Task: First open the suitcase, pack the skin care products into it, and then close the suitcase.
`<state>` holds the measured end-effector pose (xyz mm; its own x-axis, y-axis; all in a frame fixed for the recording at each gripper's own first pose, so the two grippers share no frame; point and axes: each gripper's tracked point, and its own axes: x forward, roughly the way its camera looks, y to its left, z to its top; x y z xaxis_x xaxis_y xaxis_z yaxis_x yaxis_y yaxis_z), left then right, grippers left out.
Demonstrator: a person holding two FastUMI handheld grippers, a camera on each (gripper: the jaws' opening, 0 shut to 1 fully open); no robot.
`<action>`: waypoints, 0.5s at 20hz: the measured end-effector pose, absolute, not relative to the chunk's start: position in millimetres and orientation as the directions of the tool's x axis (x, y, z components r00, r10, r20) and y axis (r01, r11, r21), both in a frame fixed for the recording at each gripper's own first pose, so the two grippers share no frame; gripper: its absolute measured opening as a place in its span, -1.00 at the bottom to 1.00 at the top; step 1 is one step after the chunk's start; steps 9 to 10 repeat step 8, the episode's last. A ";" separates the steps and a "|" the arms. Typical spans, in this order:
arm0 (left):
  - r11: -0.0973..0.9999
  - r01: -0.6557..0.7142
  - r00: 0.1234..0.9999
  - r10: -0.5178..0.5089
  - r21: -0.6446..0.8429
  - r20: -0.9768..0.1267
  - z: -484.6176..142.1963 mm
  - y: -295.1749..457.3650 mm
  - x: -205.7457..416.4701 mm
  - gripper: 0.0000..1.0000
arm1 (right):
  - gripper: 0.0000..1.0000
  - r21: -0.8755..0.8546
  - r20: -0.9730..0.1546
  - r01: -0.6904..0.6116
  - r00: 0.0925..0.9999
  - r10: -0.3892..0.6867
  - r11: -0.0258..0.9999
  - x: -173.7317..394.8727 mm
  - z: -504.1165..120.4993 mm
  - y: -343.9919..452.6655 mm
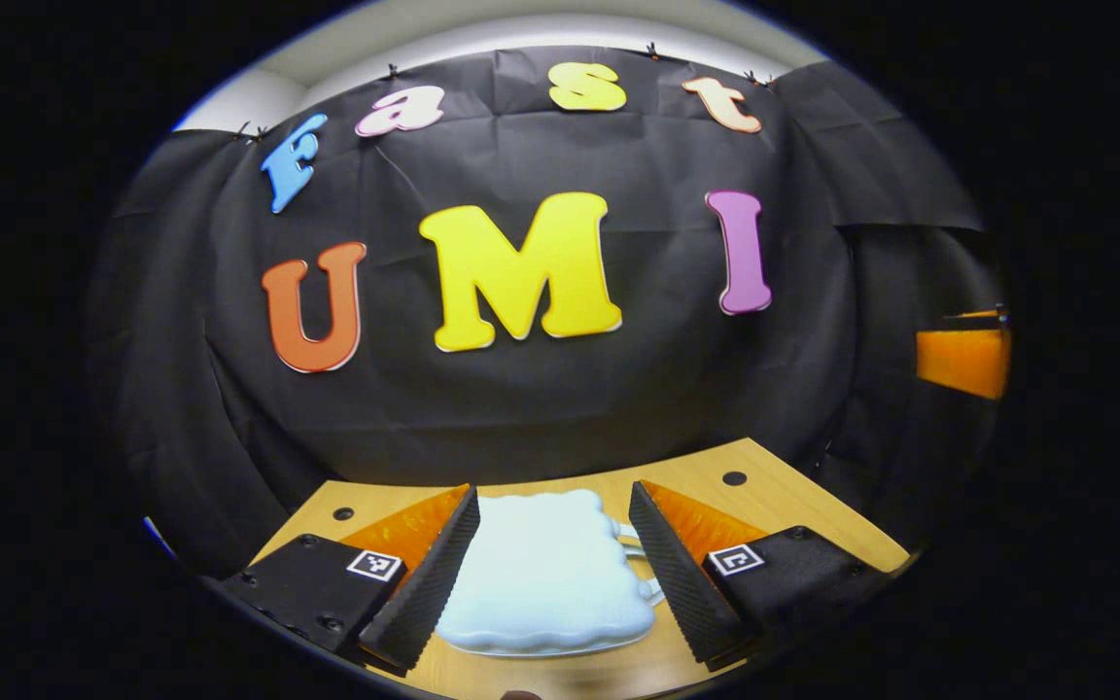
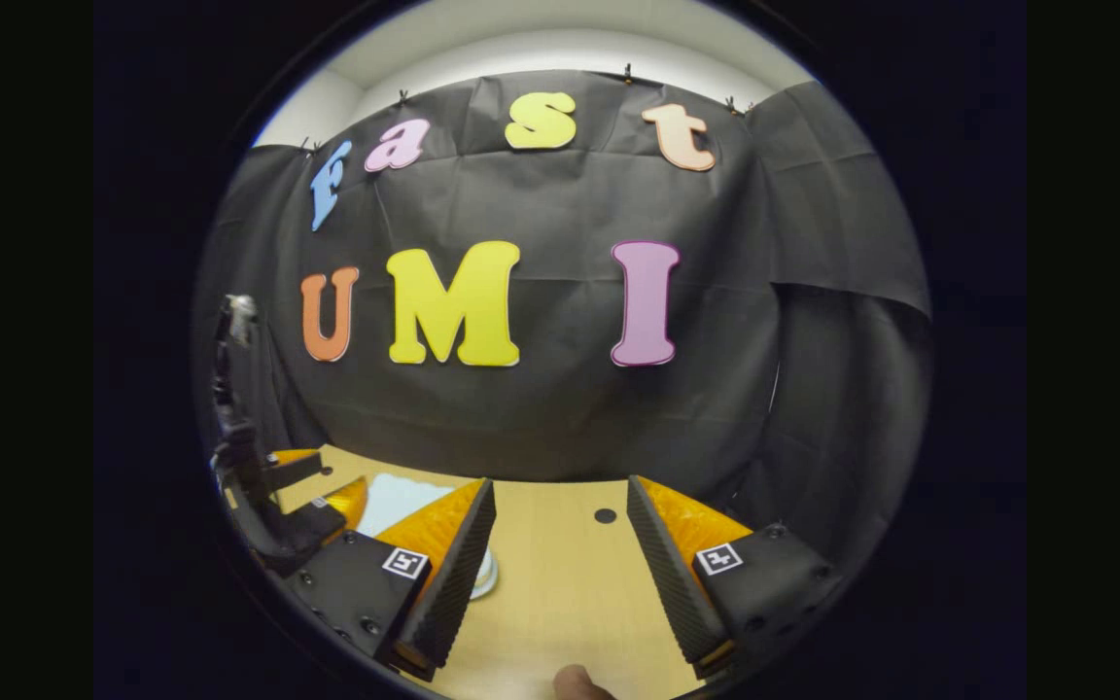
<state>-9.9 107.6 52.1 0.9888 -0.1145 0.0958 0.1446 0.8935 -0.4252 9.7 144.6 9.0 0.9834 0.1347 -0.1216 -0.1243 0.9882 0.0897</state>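
- My left gripper (image 1: pixel 552 574) hovered released over the pale blue suitcase (image 1: pixel 541 578), which lay closed on the table (image 1: pixel 774 506).
- My right gripper (image 2: pixel 560 574) hung released above bare table.

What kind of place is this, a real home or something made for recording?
Most likely a recording booth, not a home. A black cloth wall is clipped up behind a plain wooden table with small round holes, and a pale blue suitcase lies closed on it between the open left gripper fingers.

The right gripper's left finger (image 2: pixel 448 574) hides most of the pale suitcase (image 2: pixel 400 501) (lid state unclear); a fingertip (image 2: pixel 579 683) is cut off below.
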 end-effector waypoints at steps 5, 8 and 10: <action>0.883 0.089 0.989 -0.023 -0.460 0.147 39.3 176.0 -35.5 0.96 | 0.62 0.059 -0.094 -0.149 0.984 0.154 0.987 3.7 13.9 205.0; 0.870 0.078 0.989 -0.005 -0.486 0.149 28.4 197.7 -38.1 0.96 | 0.63 0.011 -0.089 -0.192 0.977 0.192 0.981 -6.4 10.1 242.9; 0.870 0.078 0.989 -0.005 -0.486 0.149 28.4 197.7 -38.1 0.96 | 0.63 0.011 -0.089 -0.192 0.977 0.192 0.981 -6.4 10.1 242.9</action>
